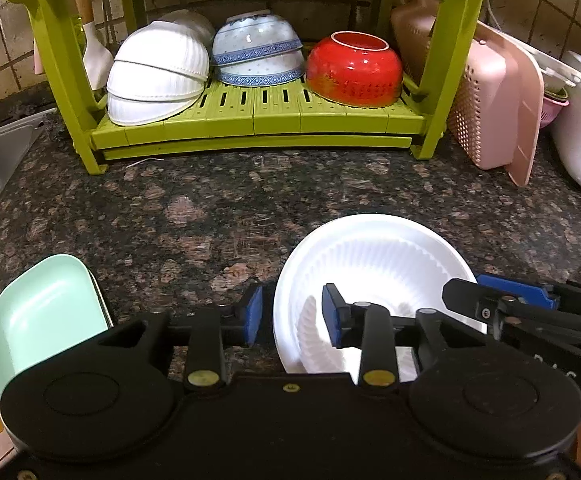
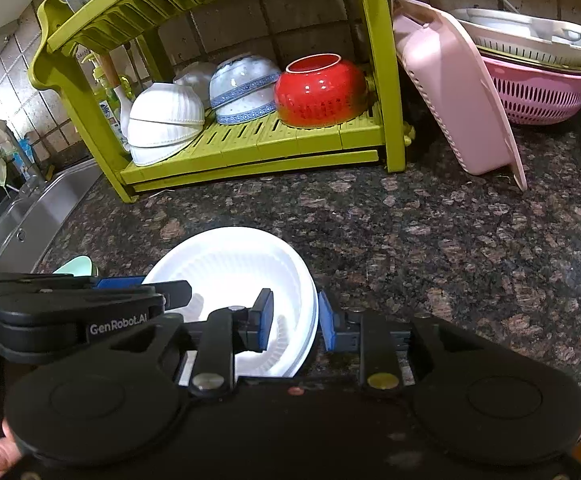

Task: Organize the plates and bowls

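You had both jaws open astride the ribbed white bowl's (image 1: 374, 264) rim, left gripper (image 1: 292, 312) and right gripper (image 2: 293, 320) unclamped; stacked bowls filled the rack (image 1: 250, 120) ahead, mint dish (image 1: 46, 312) left.

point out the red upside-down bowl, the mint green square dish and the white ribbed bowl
red upside-down bowl (image 1: 352, 70), left wrist view, side wall
mint green square dish (image 1: 46, 316), left wrist view, inner floor
white ribbed bowl (image 2: 234, 264), right wrist view, inner wall
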Demonstrator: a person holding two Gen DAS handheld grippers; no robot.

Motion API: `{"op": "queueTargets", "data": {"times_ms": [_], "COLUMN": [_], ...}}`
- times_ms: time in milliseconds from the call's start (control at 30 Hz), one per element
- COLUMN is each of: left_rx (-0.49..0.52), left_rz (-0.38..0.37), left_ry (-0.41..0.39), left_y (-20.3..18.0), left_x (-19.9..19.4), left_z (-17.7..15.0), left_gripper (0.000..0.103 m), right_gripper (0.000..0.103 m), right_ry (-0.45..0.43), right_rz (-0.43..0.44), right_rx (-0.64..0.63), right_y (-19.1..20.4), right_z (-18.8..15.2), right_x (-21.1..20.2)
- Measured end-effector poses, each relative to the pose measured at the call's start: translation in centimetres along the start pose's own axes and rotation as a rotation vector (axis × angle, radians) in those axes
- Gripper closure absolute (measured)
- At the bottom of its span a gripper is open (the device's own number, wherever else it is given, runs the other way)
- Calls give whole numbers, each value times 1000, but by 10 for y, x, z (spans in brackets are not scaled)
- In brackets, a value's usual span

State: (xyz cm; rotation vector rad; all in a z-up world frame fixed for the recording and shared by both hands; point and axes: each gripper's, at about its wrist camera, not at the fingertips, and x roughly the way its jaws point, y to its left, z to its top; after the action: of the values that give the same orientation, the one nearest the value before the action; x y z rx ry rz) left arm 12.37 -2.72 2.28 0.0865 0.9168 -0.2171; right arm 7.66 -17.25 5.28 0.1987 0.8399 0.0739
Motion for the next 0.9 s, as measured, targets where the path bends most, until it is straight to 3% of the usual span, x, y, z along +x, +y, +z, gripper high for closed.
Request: {"op": "queueTargets", "data": {"times_ms": [233, 367, 633, 767, 900], "left_rx": [1, 1, 7, 10, 17], "left_rz": [1, 8, 55, 93, 138], "left_ry": [-4, -30, -105, -161, -202], "left_y": [0, 0, -1, -3, -8], "left_x": [1, -3, -21, -35, -48], "left_z": [0, 0, 0, -4, -8], "left_gripper": [58, 52, 51, 41, 39], "right_gripper": [74, 71, 71, 62, 54], "right_ry": [2, -18, -140, -201, -242], "right_rz": [-7, -9, -24, -18, -13], "right_rx": [-2, 9, 11, 2, -21], "right_y": [-1, -3, -4, -2, 2], "right_z": [0, 1, 2, 2, 1], "right_x": [1, -3, -20, -33, -44]}}
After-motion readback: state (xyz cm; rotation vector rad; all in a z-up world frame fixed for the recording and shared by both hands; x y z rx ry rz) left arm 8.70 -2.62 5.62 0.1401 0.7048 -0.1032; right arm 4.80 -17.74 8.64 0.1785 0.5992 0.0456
